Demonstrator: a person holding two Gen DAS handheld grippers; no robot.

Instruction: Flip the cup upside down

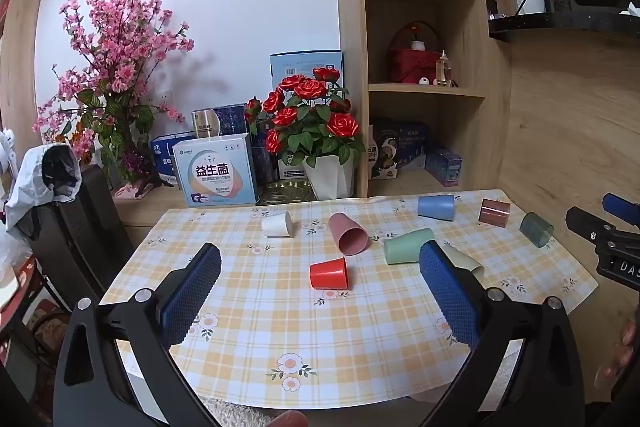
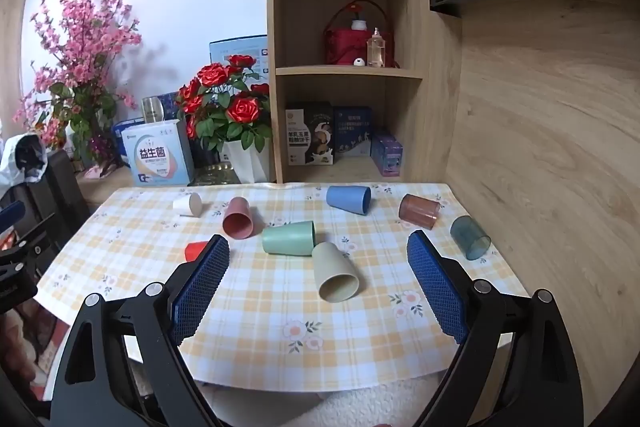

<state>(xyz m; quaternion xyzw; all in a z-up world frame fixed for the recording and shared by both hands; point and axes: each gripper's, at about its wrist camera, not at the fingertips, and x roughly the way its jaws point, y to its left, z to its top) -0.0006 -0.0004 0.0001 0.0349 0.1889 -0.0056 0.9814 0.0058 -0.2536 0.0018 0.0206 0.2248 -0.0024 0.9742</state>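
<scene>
Several plastic cups are on the checked tablecloth (image 1: pixel 280 327). A red cup (image 1: pixel 329 273) stands upside down; in the right wrist view (image 2: pixel 195 250) it is half hidden by a finger. Lying on their sides are a white cup (image 1: pixel 277 224), a pink cup (image 1: pixel 348 234), a green cup (image 1: pixel 408 245), a beige cup (image 2: pixel 335 273), a blue cup (image 1: pixel 436 207), a brown clear cup (image 1: pixel 494 212) and a dark teal clear cup (image 1: pixel 537 229). My left gripper (image 1: pixel 320 259) is open and empty, above the red cup. My right gripper (image 2: pixel 318 247) is open and empty, around the beige cup's height.
A white pot of red roses (image 1: pixel 316 131), boxes (image 1: pixel 216 173) and pink blossom (image 1: pixel 112 67) stand behind the table. A wooden shelf unit (image 1: pixel 420 67) is at the back right and a wooden wall (image 2: pixel 540 147) to the right. A black chair (image 1: pixel 72 227) is at the left.
</scene>
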